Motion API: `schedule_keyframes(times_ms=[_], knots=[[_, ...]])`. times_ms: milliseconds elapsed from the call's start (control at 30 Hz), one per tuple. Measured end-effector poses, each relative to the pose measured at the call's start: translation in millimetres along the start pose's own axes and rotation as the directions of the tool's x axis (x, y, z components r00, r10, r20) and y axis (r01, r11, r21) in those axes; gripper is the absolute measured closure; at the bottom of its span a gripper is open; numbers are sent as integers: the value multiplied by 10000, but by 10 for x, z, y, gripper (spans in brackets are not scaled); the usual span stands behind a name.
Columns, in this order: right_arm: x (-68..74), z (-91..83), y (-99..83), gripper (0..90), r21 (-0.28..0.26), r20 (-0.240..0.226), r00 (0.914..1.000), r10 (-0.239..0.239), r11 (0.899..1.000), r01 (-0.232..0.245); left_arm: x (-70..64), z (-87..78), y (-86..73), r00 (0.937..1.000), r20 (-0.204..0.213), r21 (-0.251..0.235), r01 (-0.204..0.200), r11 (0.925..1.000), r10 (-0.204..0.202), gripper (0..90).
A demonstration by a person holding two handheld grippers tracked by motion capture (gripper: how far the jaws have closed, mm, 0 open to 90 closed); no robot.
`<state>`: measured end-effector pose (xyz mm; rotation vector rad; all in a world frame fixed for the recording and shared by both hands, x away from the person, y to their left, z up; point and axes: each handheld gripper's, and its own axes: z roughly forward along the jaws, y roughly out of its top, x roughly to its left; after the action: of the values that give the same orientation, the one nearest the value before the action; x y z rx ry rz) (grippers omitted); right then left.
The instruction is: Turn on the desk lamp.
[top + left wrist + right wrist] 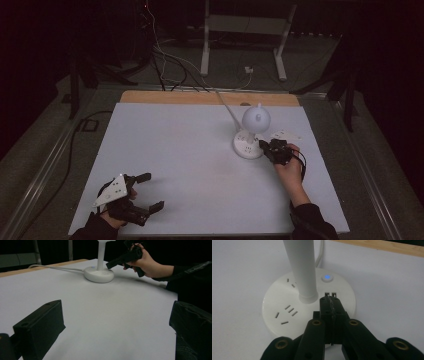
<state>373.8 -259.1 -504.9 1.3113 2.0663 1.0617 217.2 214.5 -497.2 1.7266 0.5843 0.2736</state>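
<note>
A white desk lamp stands right of the table's middle. It has a round head (pixel 256 118), a post (pixel 300 267) and a round base (pixel 247 145) with sockets. The base (pixel 287 307) carries a blue-lit button (pixel 327 277) and two USB ports (pixel 330 294). My right gripper (pixel 263 145) is shut, its jaws pressed together, and its tip (pixel 329 300) hovers over the base just short of the USB ports. I cannot make out anything held between the jaws. My left gripper (pixel 154 190) stays open and empty at the table's front left, with its jaws wide apart over the white tabletop (pixel 117 322).
The lamp's white cord (pixel 225 107) runs from the base to the far edge, over a wooden strip (pixel 200 97). Beyond the table stand a white frame (pixel 245 25) and loose cables on the floor (pixel 165 60). In the left gripper view the right hand (pixel 147 263) reaches toward the base (pixel 98 275).
</note>
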Motion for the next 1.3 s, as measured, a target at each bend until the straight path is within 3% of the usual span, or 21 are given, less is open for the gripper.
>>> schedule_keyframes(times_ms=[1067,1200,1300], knots=[[43,10,17,900,182,378,9976,-586,9982,580,3,8,1,10000,74,17,-27,10000,27,3],[33,-80,84,896,-338,215,9991,-360,9988,367,14,11,-1,10000,64,0,37,10000,-37,3],[41,-131,114,803,-600,11,9985,-546,9967,546,8,10,3,10000,80,26,-12,10000,12,3]])
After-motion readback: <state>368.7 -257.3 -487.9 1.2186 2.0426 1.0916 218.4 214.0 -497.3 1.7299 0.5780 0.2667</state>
